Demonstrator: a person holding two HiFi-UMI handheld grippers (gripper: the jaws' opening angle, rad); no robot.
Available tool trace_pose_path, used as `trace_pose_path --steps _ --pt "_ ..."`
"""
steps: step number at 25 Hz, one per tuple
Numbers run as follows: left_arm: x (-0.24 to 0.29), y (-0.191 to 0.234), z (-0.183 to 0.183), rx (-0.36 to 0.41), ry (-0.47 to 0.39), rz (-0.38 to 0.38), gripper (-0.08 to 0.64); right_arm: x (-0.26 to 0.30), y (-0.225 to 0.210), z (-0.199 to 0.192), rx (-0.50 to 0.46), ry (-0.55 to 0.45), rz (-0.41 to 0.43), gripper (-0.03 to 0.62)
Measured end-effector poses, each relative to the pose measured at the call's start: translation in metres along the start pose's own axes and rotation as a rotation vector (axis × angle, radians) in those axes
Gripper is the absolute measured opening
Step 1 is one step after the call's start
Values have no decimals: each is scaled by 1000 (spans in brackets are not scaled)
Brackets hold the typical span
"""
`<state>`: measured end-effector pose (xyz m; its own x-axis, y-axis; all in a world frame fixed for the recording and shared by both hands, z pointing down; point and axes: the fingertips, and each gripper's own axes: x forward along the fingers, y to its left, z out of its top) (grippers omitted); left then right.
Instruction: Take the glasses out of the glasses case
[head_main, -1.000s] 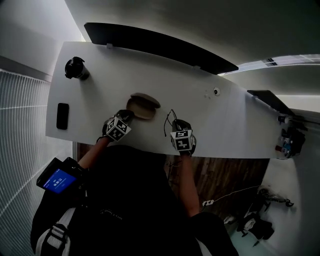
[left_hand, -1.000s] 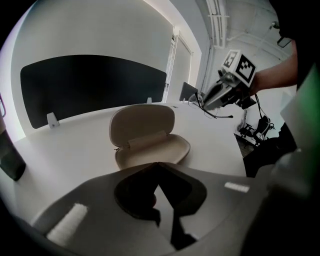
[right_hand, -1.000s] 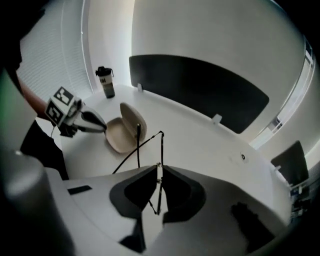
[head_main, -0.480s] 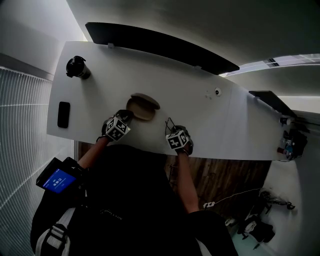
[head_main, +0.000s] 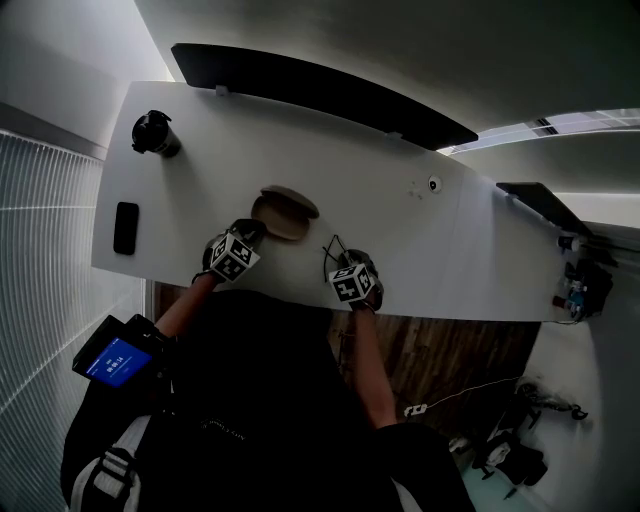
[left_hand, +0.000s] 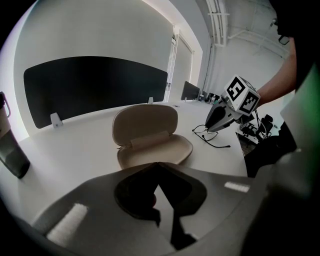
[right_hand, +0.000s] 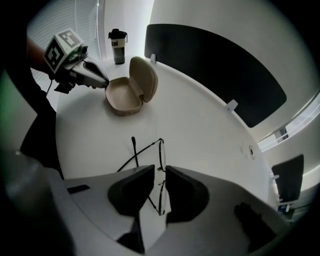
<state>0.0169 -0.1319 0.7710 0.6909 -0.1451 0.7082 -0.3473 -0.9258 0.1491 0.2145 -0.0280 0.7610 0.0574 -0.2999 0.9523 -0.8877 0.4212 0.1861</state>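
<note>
The white table (head_main: 420, 235) fills the middle of the head view, with a long black panel (head_main: 320, 95) standing along its far edge. A dark lidded tumbler (head_main: 152, 135) stands at the far left corner. A black phone (head_main: 126, 229) lies flat near the left edge.

The tan glasses case (head_main: 283, 213) sits near the front edge, in the open position. Its lid stands raised on the hinge behind the shallow base.

The left gripper (head_main: 255, 232) is at the near rim of the case base. In the left gripper view its jaws are closed, tips together, with nothing visible between them.

The right gripper (head_main: 345, 260) points steeply down at the table, to the right of the case and apart from it. Its jaws have just been opening and now stand parted. A clear gap shows on each side of the wire frame between them.

The glasses (right_hand: 159, 150) are out of the case and lie on the table just beside its right side. The front of the frame runs through the gap between the right gripper's jaws. One temple extends out to the left across the table.
</note>
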Motion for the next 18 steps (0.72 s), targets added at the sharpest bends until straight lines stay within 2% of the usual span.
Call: trace_pose_path --steps 5,9,11,15,18 --pt "-1 0 0 -13 -8 8 9 -42 -11 36 -5 -122 -47 91" --pt "-1 2 1 -16 -11 11 9 -77 -36 117 13 -284 -81 90" --pt "-2 1 1 -23 -9 10 9 -71 -47 159 -22 -330 -79 90" --pt "0 -1 0 -19 1 5 9 -40 -43 220 -109 -355 -21 91" --pt "0 -3 1 -12 7 -6 9 -25 -24 233 -105 -337 37 91"
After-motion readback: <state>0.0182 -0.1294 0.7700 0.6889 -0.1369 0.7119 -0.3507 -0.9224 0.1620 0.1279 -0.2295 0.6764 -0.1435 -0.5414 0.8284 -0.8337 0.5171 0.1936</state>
